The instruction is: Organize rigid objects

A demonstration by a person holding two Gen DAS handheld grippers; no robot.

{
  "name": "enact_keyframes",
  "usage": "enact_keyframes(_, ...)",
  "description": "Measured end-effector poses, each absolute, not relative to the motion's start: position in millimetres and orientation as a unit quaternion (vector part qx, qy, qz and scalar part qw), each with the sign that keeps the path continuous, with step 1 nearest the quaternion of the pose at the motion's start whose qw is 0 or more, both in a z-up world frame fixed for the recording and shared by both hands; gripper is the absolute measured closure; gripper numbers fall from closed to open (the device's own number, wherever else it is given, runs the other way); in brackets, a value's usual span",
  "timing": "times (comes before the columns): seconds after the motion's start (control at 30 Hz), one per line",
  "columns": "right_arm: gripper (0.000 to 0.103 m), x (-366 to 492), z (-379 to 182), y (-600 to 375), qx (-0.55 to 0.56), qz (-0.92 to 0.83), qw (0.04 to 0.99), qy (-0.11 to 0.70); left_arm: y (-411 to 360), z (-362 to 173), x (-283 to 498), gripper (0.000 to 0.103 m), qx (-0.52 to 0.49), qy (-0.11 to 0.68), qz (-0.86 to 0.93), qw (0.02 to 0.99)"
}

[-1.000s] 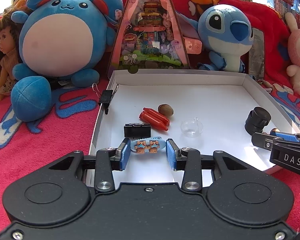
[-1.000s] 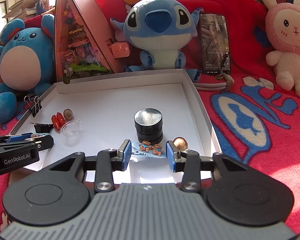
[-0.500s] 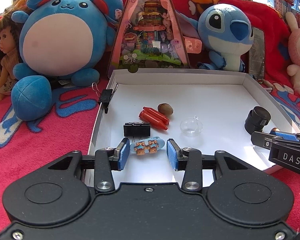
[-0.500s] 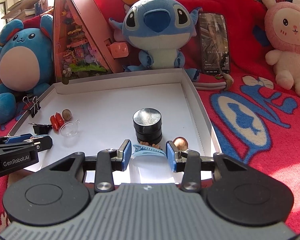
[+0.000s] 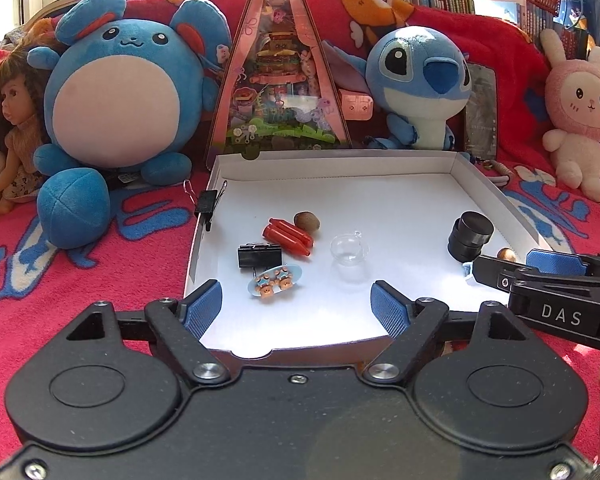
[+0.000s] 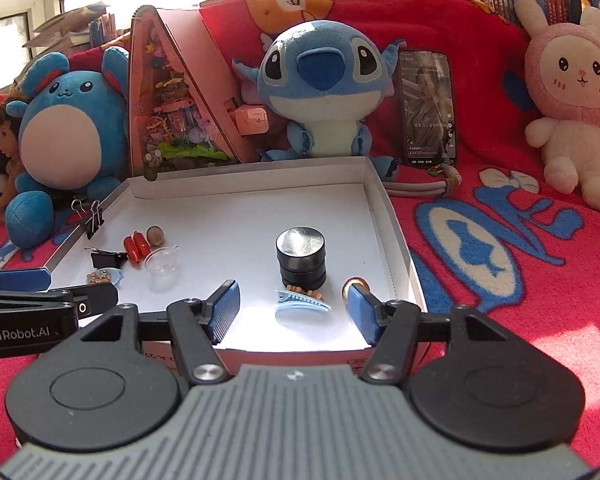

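Observation:
A shallow white box (image 5: 340, 160) (image 6: 256, 172) lies on a red blanket. My left gripper (image 5: 296, 304) hangs over its near left part, jaws opening, nothing between them. Just beyond lies a blue hair clip with little bears (image 5: 275, 279) (image 6: 102, 277), free on the floor of the box. My right gripper (image 6: 294, 312) is over the near right part, jaws opening too. A second blue hair clip (image 6: 302, 304) lies loose on its side between and beyond its pads, untouched. Behind that stands a black round tin (image 6: 301, 254) (image 5: 470, 236).
Inside the box also lie a black binder clip (image 5: 259, 257), red pieces (image 5: 288, 236), a brown nut (image 5: 307, 222), a clear plastic cup (image 5: 349, 249) and a brown bead (image 6: 353, 283). Another binder clip (image 5: 206, 204) grips the left wall. Plush toys, a doll and a phone (image 6: 427, 108) surround the box.
Both grippers have opened and let go of their hair clips, which now lie on the box floor. The left gripper has drawn back and risen a little; the right clip has tipped onto its side.

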State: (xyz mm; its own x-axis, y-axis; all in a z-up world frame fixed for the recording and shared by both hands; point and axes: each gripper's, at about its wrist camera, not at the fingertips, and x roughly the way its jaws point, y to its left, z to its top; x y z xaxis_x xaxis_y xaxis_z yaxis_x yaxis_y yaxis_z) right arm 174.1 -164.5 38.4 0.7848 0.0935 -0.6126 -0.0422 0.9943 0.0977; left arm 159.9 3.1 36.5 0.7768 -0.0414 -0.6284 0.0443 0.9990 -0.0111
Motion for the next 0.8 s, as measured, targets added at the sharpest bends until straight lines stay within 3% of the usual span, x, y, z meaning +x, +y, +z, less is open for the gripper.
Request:
enact_keyframes(0.47,0.004,132.8,62.5,-169.7,0.036,0.047,0.955,0.292,13.4,49.2,115.7,0.017,-0.008,0.325,-0.035,0.945)
enact_keyframes(0.8,0.000,103.5,60.6,-163.3,0.009,0.056,0.957,0.285,16.9,40.0,96.1,0.016,-0.019,0.331,-0.038,0.943)
